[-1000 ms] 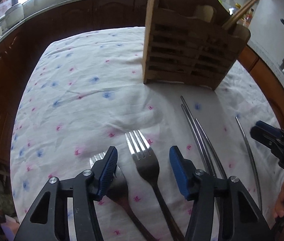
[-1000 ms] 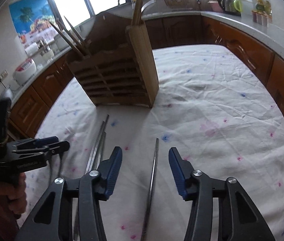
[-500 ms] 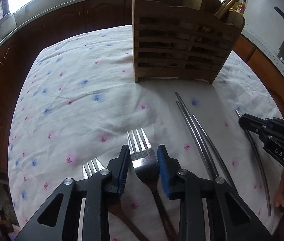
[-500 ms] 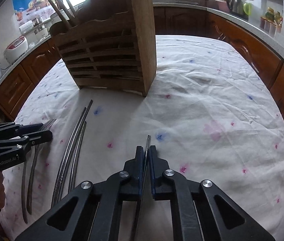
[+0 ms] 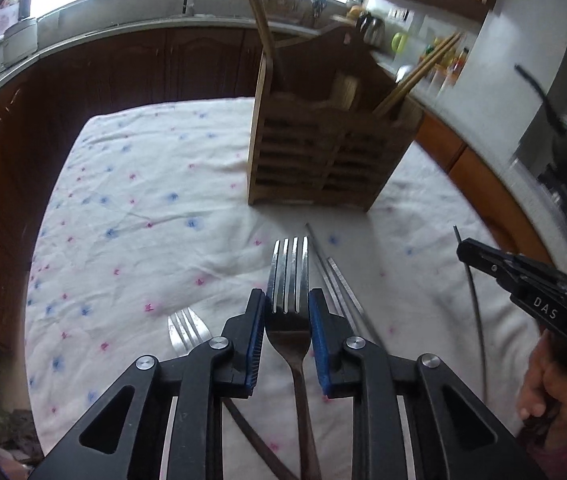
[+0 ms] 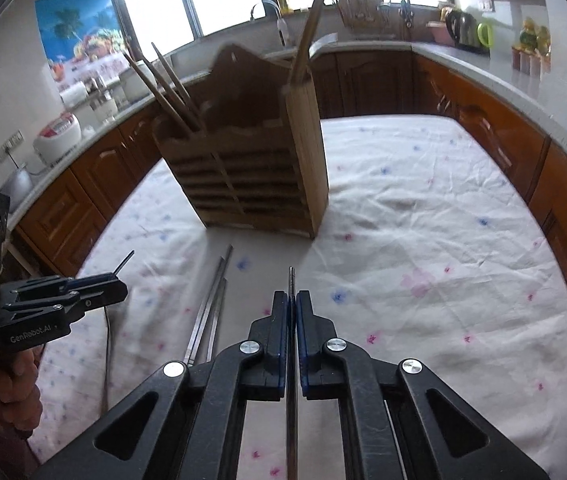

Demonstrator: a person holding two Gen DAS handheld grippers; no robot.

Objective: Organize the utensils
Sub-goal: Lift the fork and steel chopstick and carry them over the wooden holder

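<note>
"DAS" marks the right gripper [image 5: 468, 249]; "GenRobot.AI" marks the left gripper [image 6: 119, 290].

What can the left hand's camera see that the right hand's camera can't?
Only the left wrist view shows the fork that the left gripper has just closed on, and a second fork lying on the cloth.

Only the right wrist view shows the right gripper shut on a metal chopstick seen up close, and a palm-tree picture on the wall.

Both show the wooden holder with wooden chopsticks in it, and loose metal chopsticks lying on the flowery cloth.
</note>
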